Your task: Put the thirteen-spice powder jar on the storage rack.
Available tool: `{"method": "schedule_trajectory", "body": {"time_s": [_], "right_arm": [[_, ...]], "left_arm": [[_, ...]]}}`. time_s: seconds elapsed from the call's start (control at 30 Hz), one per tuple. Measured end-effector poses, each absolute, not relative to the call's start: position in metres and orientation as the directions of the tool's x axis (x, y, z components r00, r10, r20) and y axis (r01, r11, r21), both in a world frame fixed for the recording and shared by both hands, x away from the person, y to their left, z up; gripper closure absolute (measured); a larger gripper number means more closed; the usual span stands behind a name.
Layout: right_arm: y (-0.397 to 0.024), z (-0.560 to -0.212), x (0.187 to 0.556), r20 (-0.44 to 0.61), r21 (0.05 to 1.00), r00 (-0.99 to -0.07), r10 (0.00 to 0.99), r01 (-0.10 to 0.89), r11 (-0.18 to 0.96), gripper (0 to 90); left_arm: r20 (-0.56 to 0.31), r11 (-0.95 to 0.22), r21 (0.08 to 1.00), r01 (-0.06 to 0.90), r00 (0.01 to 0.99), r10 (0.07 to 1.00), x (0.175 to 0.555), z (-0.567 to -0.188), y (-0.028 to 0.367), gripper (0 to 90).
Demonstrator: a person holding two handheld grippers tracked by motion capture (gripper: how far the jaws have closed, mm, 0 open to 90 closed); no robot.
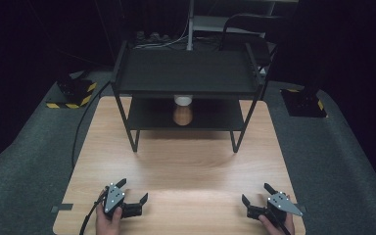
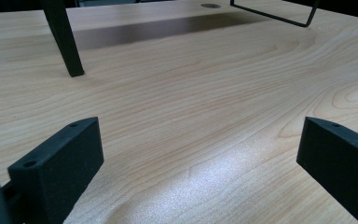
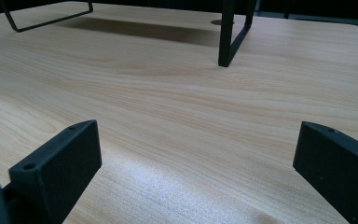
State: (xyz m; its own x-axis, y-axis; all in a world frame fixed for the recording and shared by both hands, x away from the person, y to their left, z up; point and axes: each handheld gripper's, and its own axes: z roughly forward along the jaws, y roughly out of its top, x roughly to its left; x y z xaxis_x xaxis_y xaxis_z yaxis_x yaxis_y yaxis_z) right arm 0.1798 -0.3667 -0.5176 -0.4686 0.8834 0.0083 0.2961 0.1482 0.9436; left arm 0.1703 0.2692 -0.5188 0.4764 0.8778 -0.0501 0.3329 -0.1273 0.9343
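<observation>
High view: left gripper [image 1: 133, 191] & right gripper [image 1: 255, 194] rest w/ jaws spread, empty, at table [image 1: 186, 161] near edge. Bottle [image 1: 182, 110] stands on rack [image 1: 186, 73] lower shelf, well apart. Reach should go low, under top shelf.

The high view looks forward and down over the whole wooden table [image 1: 186, 166] and the black two-tier rack [image 1: 188, 78]. Both gripper views sit low near the tabletop, facing the rack's legs [image 2: 65, 42] [image 3: 228, 32], which all three views share.
</observation>
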Motion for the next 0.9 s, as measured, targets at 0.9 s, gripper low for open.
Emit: {"method": "schedule_trajectory", "body": {"time_s": [0.9], "right_arm": [[-0.3658,-0.5178,0.1793,0.023,0.944,-0.447,0.894,0.304,0.127,0.3]], "left_arm": [[-0.061,-0.107,0.945,0.308,0.490,0.870,0.1682,-0.5239,0.2739,0.4]]}}
